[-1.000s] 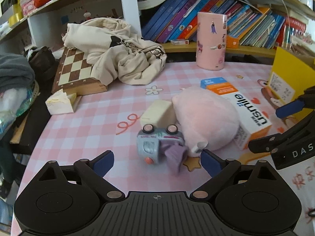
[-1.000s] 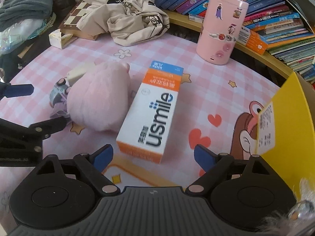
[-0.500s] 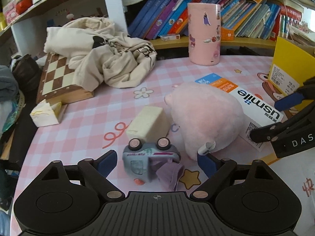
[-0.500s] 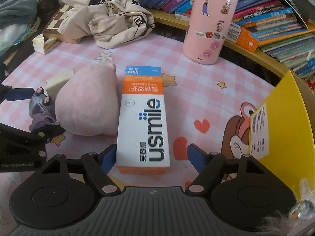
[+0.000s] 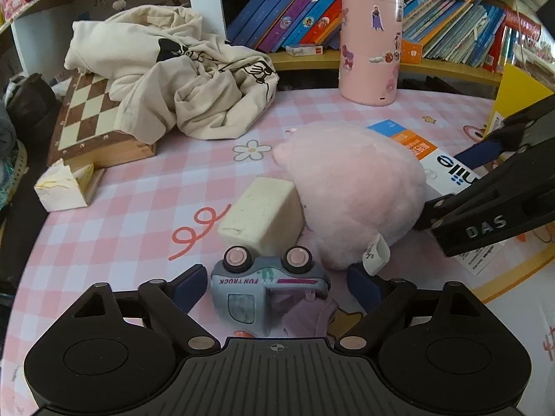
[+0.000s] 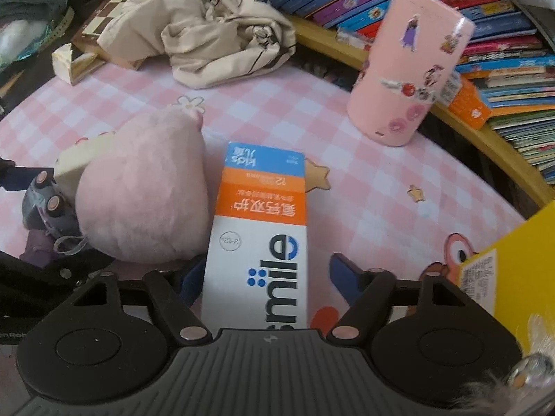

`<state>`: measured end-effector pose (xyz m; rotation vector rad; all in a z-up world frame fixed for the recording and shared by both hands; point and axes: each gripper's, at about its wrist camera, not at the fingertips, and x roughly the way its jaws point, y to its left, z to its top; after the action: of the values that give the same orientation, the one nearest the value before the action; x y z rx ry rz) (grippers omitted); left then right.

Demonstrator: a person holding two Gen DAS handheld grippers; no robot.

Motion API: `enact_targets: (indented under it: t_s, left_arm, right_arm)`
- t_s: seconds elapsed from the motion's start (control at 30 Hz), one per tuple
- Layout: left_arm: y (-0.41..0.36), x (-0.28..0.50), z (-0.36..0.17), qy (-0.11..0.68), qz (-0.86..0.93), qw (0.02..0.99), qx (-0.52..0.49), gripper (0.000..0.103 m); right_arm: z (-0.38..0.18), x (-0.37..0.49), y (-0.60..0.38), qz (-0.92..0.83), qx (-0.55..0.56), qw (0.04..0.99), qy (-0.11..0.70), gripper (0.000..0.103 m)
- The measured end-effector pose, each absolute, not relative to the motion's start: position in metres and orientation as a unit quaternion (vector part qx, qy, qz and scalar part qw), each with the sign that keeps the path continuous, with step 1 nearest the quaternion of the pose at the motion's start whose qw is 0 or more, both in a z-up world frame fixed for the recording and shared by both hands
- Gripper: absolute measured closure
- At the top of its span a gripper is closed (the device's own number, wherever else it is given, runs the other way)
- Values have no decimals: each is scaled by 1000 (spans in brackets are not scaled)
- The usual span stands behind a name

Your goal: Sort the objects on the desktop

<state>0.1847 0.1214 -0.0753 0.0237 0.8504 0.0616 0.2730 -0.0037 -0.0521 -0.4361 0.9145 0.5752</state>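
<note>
The left claw [image 5: 274, 282] stands wide open, its two blue-tipped fingers flanking a grey-blue toy truck [image 5: 267, 291] that lies on its side with its pink wheels turned up; a gap shows between each finger and the truck, so nothing is held. Just beyond the truck lies a cream foam block [image 5: 263, 216], and touching that block on its right sits a pink plush toy [image 5: 353, 190] with a white tag near the left claw's right finger.

The right claw [image 6: 262, 279] is likewise open, with the near end of a white, orange and blue toothpaste box [image 6: 260, 228] lying flat between its fingers. The left finger is just beside the box's edge, and whether it touches cannot be told; the right finger stands clear of it. The plush toy presses against the box's left long side.

All of this rests on a bench [image 5: 114, 215] covered in a pink checked cloth. Farther back stand a pink cylindrical container [image 5: 371, 45] with stickers, a crumpled beige garment [image 5: 180, 69] draped partly over a wooden chessboard [image 5: 90, 118], and a row of books [image 5: 451, 31] on a shelf. A yellow box [image 6: 513, 263] sits at the right edge in the right wrist view.
</note>
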Motion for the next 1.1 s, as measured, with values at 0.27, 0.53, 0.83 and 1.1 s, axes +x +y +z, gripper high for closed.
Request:
enact_targets:
  t_s: [0.27,0.53,0.83,1.1]
  left_arm:
    - [125,174,-70,420,25,907,-10,39]
    - [137,144,-53,406,38,912,-48,39]
    - [138,116,-32,383,34,919,-81,39]
    - [132,97,-24,378,25,921,-91,39]
  right_arm:
    - [-47,267,-24,270,-166,830,459,53]
    - [-28,246,-50,261,-118,838,465,53]
    - [-7,217,-74,262,-88,844,460,53]
    - [0,191,-90,263,-70,844,462,53]
